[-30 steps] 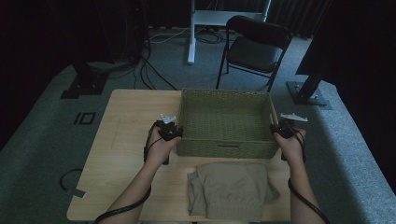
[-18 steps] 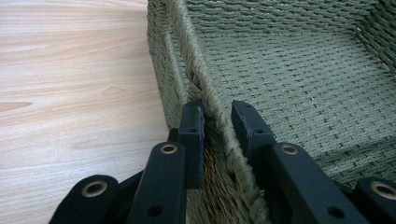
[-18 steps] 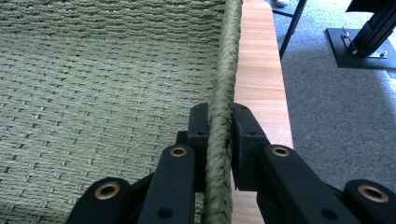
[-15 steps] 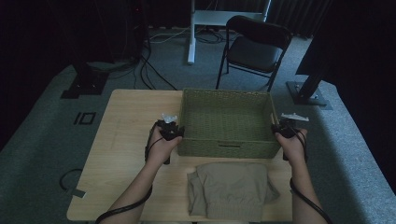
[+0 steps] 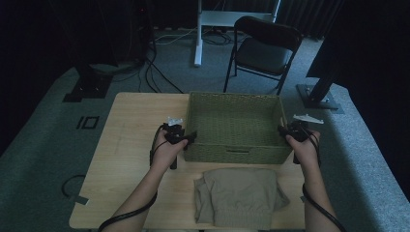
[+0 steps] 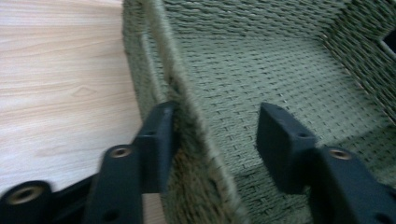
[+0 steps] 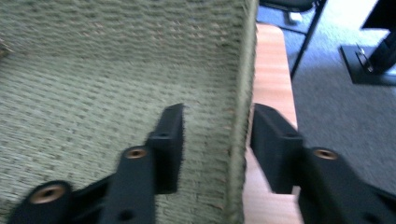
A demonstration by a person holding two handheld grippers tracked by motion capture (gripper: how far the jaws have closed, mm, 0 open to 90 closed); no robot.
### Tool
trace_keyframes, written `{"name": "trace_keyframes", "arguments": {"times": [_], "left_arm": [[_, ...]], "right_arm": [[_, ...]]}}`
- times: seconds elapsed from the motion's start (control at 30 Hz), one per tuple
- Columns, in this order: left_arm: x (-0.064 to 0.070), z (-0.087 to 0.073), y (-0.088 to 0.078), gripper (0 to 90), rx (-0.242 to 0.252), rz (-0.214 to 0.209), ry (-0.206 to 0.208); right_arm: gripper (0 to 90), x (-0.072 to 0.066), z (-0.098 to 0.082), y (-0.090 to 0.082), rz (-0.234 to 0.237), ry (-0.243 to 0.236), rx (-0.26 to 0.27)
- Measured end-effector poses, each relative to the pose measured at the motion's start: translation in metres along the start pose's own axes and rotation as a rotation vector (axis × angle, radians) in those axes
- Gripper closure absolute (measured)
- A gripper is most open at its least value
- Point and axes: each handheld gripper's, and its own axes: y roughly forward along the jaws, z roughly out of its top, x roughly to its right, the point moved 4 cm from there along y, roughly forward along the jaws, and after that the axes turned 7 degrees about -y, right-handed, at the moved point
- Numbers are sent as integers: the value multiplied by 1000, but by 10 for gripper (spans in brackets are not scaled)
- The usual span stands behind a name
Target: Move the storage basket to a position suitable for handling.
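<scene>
Dim room, grey carpet [image 5: 43, 164], black folding chair [image 5: 263, 50].

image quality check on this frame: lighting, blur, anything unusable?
High view: dim, room behind near black, table and basket readable. Left gripper view: bright, left tongs and near basket wall soft with blur. Right gripper view: basket weave smeared, right tongs fairly sharp.

Left tool [image 5: 191, 137], right tool [image 5: 282, 130]: jaws parted

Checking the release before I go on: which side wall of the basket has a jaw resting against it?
The wall straddled by the left gripper: its outer jaw lies against the basket. The right gripper stands clear on both sides.
</scene>
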Motion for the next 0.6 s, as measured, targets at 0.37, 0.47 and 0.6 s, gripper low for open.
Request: {"name": "trace_keyframes", "arguments": {"times": [0.37, 0.47, 0.6], "left_arm": [[8, 19, -13, 280, 99, -53, 138], [15, 20, -21, 253, 80, -107, 179], [22, 18, -29, 214, 61, -141, 227]], "right_arm": [[250, -10, 9, -11, 125, 15, 107], [189, -14, 9, -15, 104, -55, 85], [171, -23, 7, -24, 149, -52, 62]]}}
